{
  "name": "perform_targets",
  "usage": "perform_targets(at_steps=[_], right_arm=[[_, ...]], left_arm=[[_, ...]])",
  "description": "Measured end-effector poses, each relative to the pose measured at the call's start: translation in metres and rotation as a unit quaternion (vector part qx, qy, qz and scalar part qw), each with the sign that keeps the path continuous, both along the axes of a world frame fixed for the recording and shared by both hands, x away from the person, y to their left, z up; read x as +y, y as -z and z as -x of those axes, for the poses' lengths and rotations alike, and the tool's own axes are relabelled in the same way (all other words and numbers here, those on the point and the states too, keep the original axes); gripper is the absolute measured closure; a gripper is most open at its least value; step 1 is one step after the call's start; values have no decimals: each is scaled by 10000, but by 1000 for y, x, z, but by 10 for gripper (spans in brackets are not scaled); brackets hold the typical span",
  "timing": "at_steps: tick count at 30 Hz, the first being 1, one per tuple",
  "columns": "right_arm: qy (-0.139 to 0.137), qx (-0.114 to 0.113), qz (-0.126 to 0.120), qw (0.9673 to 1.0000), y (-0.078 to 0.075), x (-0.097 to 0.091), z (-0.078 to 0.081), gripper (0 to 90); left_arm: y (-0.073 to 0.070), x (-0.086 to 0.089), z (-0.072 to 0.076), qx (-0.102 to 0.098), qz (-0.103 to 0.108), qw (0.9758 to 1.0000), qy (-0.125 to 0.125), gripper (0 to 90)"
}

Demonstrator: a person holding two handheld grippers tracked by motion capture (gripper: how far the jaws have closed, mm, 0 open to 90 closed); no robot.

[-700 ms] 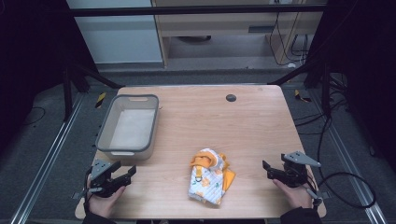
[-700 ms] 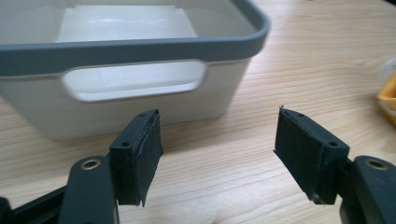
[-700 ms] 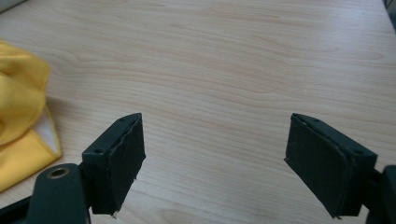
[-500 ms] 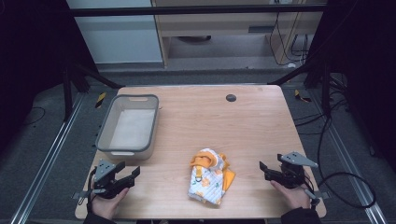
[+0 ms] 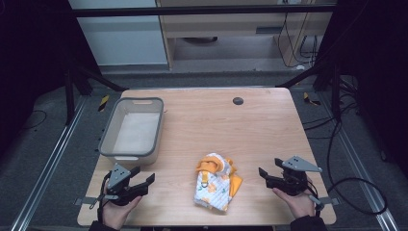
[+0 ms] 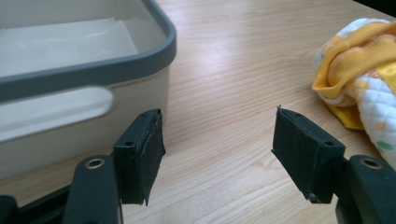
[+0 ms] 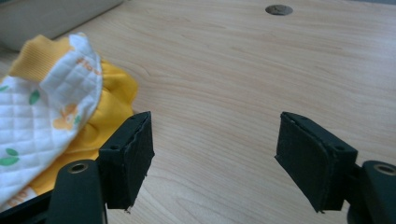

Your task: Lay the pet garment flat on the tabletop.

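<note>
Centrally, quilted crumpled garment, smooth wooden table

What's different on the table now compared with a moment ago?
The left gripper has slid back toward the table's near edge. The right gripper has also eased slightly back. Both stay open and empty. The folded baby garment and the grey bin lie as before.

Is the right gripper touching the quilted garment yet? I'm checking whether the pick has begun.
Apart. In the high view, bare table shows between the right gripper and the quilted garment; its jaws stand open and empty.
</note>
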State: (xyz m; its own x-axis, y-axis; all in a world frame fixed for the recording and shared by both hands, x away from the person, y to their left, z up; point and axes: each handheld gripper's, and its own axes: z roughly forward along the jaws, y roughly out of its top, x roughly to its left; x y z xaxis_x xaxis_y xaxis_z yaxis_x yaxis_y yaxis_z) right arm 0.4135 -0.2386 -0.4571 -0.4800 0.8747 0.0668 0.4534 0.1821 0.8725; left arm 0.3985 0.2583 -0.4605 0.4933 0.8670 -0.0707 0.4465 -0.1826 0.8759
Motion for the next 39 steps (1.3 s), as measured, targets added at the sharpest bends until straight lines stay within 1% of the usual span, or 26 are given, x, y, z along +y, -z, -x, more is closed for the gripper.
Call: perform_targets(at_steps=[2, 3, 5, 8, 11, 12, 13, 14, 15, 17, 18, 19, 20, 21, 22, 24, 25, 26, 27, 30, 31, 32, 34, 35, 37, 39], right_arm=[[-43, -16, 2, 10000, -2, 2, 0, 283], [-90, -42, -14, 9999, -5, 3, -1, 288], [-116, -38, -26, 9999, -7, 5, -2, 291], [-239, -83, -6, 9997, -13, 10, -4, 301], [-283, -149, -10, 9995, -16, 13, -5, 311], [-327, -156, -12, 9993, -18, 14, -6, 311], [-425, -160, -2, 9990, -21, 18, -6, 314], [-425, -160, -2, 9990, -21, 18, -6, 314], [-504, -152, 26, 9986, -23, 22, -8, 316], [-544, -150, 16, 9984, -24, 25, -8, 316], [-638, -148, 5, 9979, -26, 29, -9, 324], [-670, -157, 11, 9976, -27, 32, -10, 327], [-714, -162, 14, 9973, -28, 34, -10, 330], [-753, -158, 10, 9970, -28, 37, -11, 334], [-753, -158, 10, 9970, -28, 37, -11, 334], [-826, -146, 24, 9965, -30, 42, -12, 340], [-919, -154, 52, 9956, -31, 47, -14, 346], [-919, -154, 52, 9956, -31, 47, -14, 346], [-997, -154, 82, 9949, -33, 53, -15, 352], [-1062, -160, 96, 9942, -34, 58, -16, 361], [-1150, -142, 116, 9932, -34, 63, -17, 365], [-1175, -137, 127, 9929, -34, 65, -17, 369], [-1215, -120, 128, 9924, -33, 67, -18, 373], [-1246, -106, 123, 9921, -32, 69, -18, 375], [-1326, -81, 190, 9910, -29, 75, -19, 384], [-1385, -38, 197, 9902, -25, 79, -20, 395]], left_arm=[[-2, -3, -1, -29, 31, 10000, 42, 325], [-5, -7, -3, -49, 29, 9999, 121, 329], [-6, -9, -4, -52, 37, 9999, 150, 331], [-11, -16, -7, -61, 28, 9995, 304, 336], [-14, -21, -8, -72, 53, 9993, 361, 342], [-16, -23, -9, -83, 48, 9991, 407, 343], [-21, -27, -10, -171, 47, 9988, 450, 353], [-21, -27, -10, -171, 47, 9988, 450, 358], [-26, -31, -12, -213, 123, 9986, 478, 360], [-28, -33, -13, -226, 141, 9984, 500, 365], [-30, -39, -14, -226, 121, 9981, 557, 373], [-31, -42, -15, -226, 98, 9980, 591, 375], [-31, -42, -15, -226, 98, 9980, 591, 378], [-31, -48, -17, -210, 46, 9976, 660, 381], [-31, -48, -17, -210, 46, 9976, 660, 386], [-31, -54, -20, -191, -7, 9971, 733, 392], [-31, -60, -23, -159, -36, 9969, 775, 399], [-31, -60, -23, -159, -36, 9969, 775, 404], [-29, -64, -26, -118, -64, 9966, 818, 411], [-27, -69, -29, -73, -104, 9960, 879, 419], [-25, -74, -32, 4, -115, 9955, 943, 424], [-25, -74, -32, 4, -115, 9955, 943, 428], [-23, -78, -35, 39, -180, 9950, 985, 432], [-21, -81, -37, 75, -220, 9947, 1004, 435], [-16, -85, -41, 146, -303, 9939, 1047, 443], [-12, -87, -42, 208, -348, 9932, 1089, 446]])
